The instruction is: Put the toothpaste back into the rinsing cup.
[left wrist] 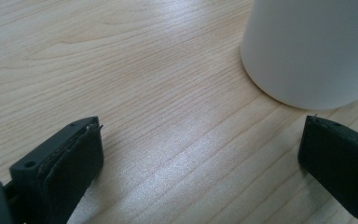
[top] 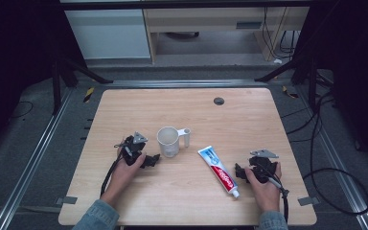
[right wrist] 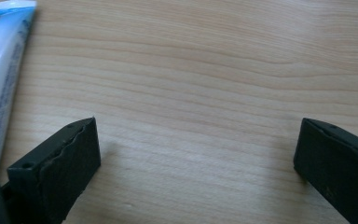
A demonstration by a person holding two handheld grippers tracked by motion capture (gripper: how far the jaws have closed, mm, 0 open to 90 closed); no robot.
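Toothpaste tube flat on counter, just beside right gripper | right jaws wide apart, holding nothing | left gripper jaws wide apart over bare wood, white cup upright just ahead, not touched | both grippers low on counter

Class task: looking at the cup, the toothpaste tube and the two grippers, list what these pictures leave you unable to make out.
- Cup, high view: its inside bottom is too small and shaded to tell if anything is in it.
- Cup, left gripper view: rim and handle cut off by the frame edge.
- Tube, right gripper view: cut off by the left edge, print blurred.
- Tube, high view: lettering too small.
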